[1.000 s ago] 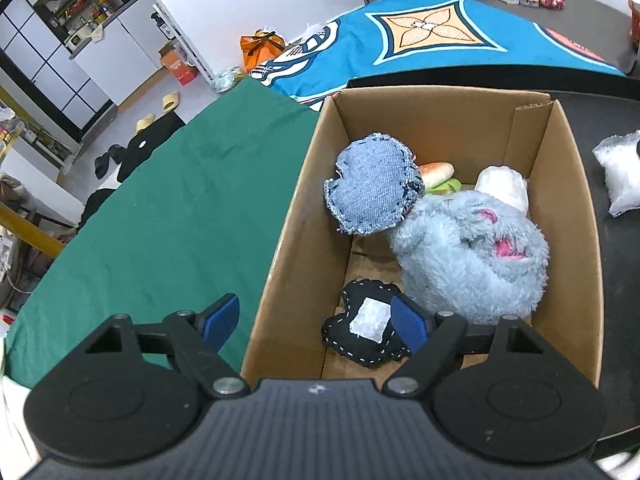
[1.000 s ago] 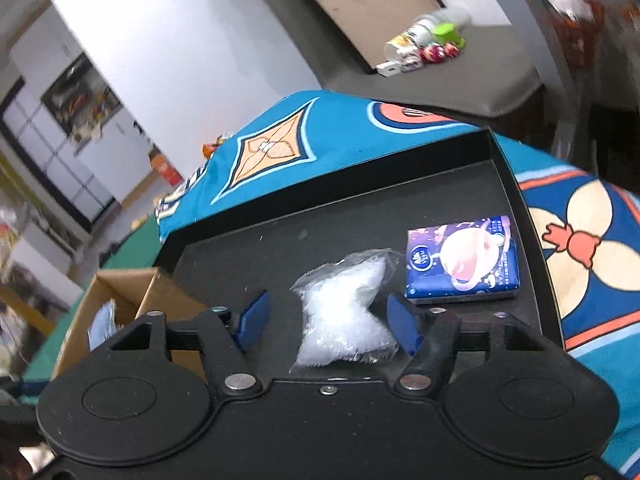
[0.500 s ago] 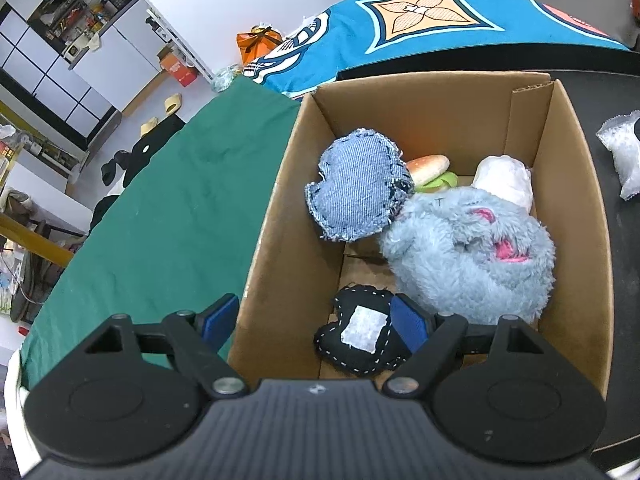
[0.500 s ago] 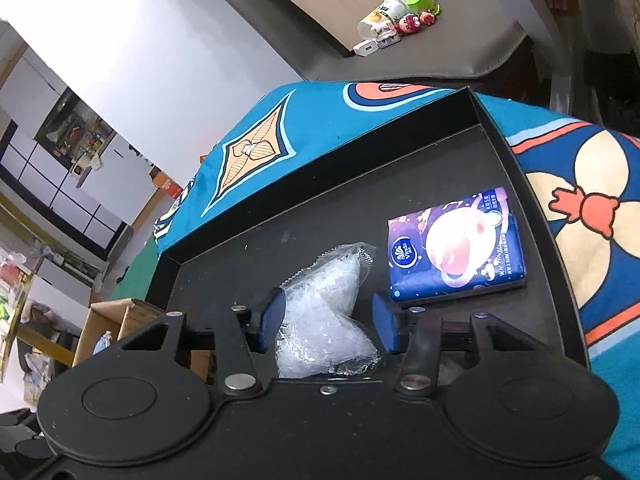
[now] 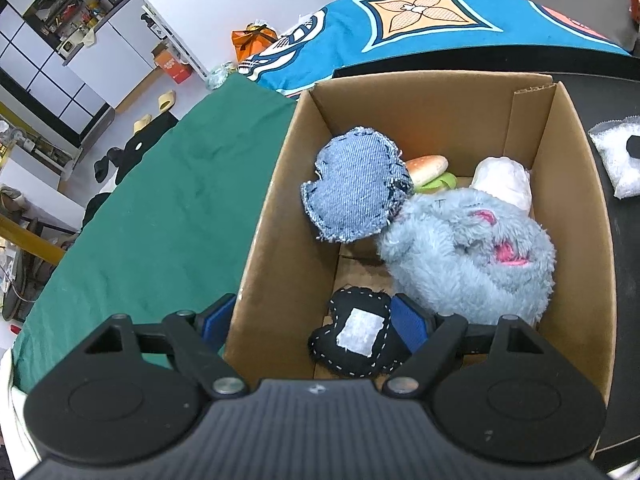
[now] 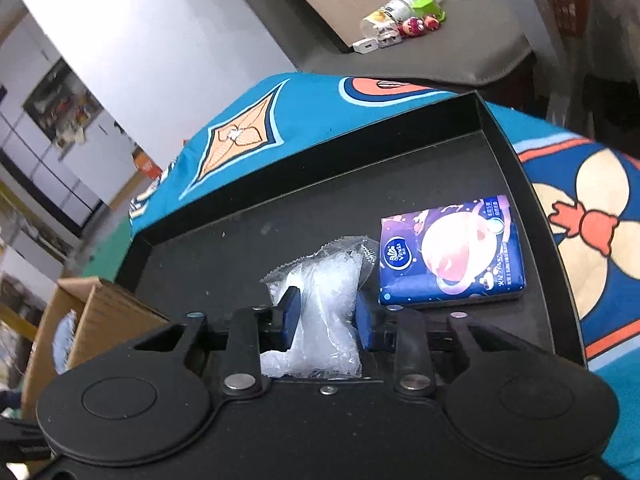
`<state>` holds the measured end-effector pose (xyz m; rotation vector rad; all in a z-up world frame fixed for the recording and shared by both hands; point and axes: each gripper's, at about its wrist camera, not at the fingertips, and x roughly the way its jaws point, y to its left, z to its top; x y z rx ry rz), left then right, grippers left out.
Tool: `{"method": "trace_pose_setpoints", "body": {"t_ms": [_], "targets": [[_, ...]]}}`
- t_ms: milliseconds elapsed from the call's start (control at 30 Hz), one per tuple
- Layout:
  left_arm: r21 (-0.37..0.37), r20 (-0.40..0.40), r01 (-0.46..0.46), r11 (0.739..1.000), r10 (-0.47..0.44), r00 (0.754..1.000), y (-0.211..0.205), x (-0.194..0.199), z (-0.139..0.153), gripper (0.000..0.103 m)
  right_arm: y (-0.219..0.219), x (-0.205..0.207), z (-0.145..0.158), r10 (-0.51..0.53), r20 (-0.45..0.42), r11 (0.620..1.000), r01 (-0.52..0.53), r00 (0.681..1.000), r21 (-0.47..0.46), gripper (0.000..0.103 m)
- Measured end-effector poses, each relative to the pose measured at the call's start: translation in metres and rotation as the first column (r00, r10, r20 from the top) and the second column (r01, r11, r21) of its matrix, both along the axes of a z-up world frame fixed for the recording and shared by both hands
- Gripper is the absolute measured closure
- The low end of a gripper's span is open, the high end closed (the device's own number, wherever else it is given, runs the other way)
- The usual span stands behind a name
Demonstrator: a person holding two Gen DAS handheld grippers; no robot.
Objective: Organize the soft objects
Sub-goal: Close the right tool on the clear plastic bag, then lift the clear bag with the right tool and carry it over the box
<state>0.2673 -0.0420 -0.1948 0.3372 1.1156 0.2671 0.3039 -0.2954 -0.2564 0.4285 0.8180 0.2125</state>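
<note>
The right gripper (image 6: pixel 324 314) is closing on a clear plastic bag of white filling (image 6: pixel 320 304); its blue pads (image 6: pixel 290 314) sit on either side of the bag's waist and already pinch it in, so the grasp looks made or nearly so. The bag lies on the floor of a black tray (image 6: pixel 460 160), just beside a purple tissue pack (image 6: pixel 450 250) that lies flat and apart from the pads.

The left gripper (image 5: pixel 316 320) stands wide open and holds nothing — it straddles the near left wall of the cardboard box (image 5: pixel 424 96), one pad outside over the green cloth (image 5: pixel 160 208), the other inside next to a black stitched cushion (image 5: pixel 356 330). Farther in the box lie a fluffy blue plush (image 5: pixel 472 256), a denim cushion (image 5: pixel 352 188), a toy burger (image 5: pixel 426 164) and a white bundle (image 5: pixel 502 176).

The step in hand appears to be picking up the bag, one of two soft things left on the tray. The next move calls for a firm hold on slippery film, a lift clear of the tray wall, and a carry toward the box at the left — with a drop into the bare patch near the front, since the plush fills the right side. The tissue pack would likely follow.
</note>
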Motion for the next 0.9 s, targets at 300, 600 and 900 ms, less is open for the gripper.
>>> {"method": "trace_pose_setpoints", "body": {"t_ms": [300, 600, 900], "targets": [[-0.005, 0.007, -0.009, 1.0, 0.009, 1.0, 0.005, -0.006, 0.003, 0.021, -0.002, -0.015, 0.016, -0.002, 0.016, 1.0, 0.002, 1.0, -0.022, 0.088], [-0.021, 0.026, -0.013, 1.0, 0.014, 1.0, 0.015, -0.014, 0.01, 0.021, 0.0, -0.035, 0.047, 0.007, 0.062, 0.999, -0.003, 0.998, -0.05, 0.088], [-0.072, 0.06, -0.017, 0.997, 0.021, 0.998, 0.028, -0.023, 0.019, 0.021, 0.012, -0.055, 0.079, 0.024, 0.104, 0.996, -0.014, 0.994, -0.093, 0.088]]}}
